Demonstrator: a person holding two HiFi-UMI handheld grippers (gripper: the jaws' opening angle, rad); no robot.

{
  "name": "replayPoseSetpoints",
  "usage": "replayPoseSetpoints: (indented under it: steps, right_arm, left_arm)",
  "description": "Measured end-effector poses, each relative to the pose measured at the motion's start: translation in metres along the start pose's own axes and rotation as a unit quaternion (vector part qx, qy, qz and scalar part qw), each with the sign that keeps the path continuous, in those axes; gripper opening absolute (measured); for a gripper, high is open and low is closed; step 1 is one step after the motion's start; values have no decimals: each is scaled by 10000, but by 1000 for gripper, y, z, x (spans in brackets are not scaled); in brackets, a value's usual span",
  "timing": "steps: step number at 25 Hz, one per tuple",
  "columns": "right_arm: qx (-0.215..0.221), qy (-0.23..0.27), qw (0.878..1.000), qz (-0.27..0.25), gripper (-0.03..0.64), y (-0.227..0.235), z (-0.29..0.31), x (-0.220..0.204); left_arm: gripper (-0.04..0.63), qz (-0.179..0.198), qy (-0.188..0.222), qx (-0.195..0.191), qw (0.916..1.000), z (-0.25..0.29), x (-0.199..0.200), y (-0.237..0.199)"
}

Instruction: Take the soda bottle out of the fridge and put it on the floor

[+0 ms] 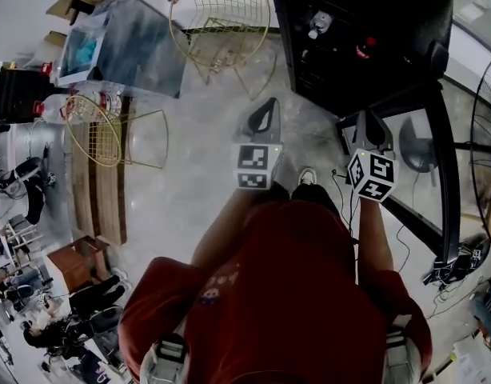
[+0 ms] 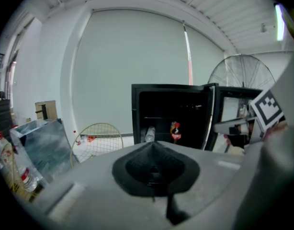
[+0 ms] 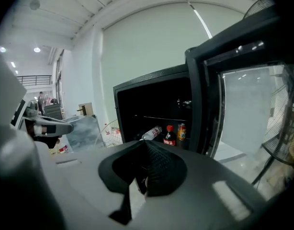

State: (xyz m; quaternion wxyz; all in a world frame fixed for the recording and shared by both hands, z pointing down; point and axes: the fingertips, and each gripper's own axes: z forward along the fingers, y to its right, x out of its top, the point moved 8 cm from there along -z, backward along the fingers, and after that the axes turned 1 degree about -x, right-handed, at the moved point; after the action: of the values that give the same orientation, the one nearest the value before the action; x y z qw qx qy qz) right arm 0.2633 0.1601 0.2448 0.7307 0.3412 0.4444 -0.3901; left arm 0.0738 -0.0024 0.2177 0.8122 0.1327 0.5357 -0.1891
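Note:
The black fridge (image 1: 341, 62) stands ahead at the upper right with its glass door (image 1: 437, 158) swung open. On its shelf a dark soda bottle with a red cap (image 3: 169, 135) stands upright between a clear bottle lying on its side (image 3: 152, 132) and an orange can (image 3: 181, 131). The soda bottle's red cap (image 1: 365, 51) shows from above. My left gripper (image 1: 271, 104) and my right gripper (image 1: 365, 118) are both held in front of the fridge, short of it, shut and empty. In the left gripper view the fridge (image 2: 171, 111) is straight ahead.
Two gold wire chairs (image 1: 221, 14) (image 1: 109, 130) stand on the pale floor to the left. A table under clear plastic (image 1: 125, 46) is at the far left. A large standing fan (image 1: 485, 158) is beside the fridge door. Cables (image 1: 341, 184) lie near my foot.

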Motion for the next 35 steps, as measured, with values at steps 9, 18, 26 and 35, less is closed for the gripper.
replayPoseSetpoints:
  steps: [9,18,26,35]
  right_arm:
    - [-872,39,9958,286,0,-18,29,16]
    - [-1870,148,9803,622,0,-82,67,29]
    - [-2512,392,9642,756,0,-120,71,39]
    - [-2586,464,9615,810,0,-98,72,29]
  left_arm:
    - [0,164,-19,-863,9961,53,15,-46]
    - [0,514,36,-1947,9795,99,38,-124]
    - [0,721,81,-2783,9578,120,46,-137]
    - [0,984,231,-3006,9484,142,49,-109]
